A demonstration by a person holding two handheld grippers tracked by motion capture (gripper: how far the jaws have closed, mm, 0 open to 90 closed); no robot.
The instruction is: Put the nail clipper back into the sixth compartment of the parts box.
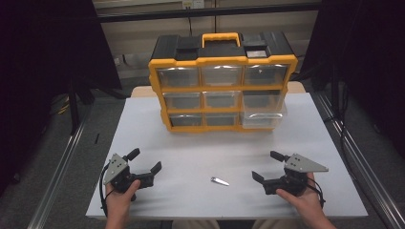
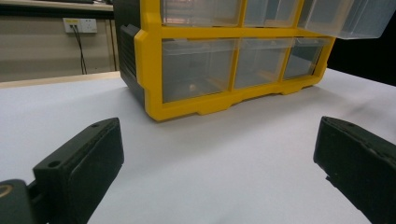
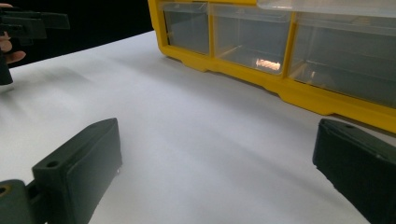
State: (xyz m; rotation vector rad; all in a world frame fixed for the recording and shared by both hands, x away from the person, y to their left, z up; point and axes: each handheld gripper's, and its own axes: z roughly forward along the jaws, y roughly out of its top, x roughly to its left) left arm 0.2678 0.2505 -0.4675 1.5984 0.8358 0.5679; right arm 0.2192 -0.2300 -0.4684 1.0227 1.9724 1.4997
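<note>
A white table (image 1: 191, 157) carries a yellow-and-black drawer cabinet (image 1: 222, 81) at its far side, with the middle-right drawer (image 1: 263, 113) pulled partly out. Nearer the person, the left gripper (image 1: 144, 161) and the right gripper (image 1: 267, 165) rest well apart on the table, each with jaws spread wide and holding nothing. Between them lies a small metal piece (image 1: 219, 181), its long axis running left-right and slightly slanted, pointed end toward the left gripper.

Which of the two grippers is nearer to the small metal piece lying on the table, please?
Right, narrowly. The metal piece lies between them: the right gripper sits just to its right, the left gripper farther off to its left.
</note>
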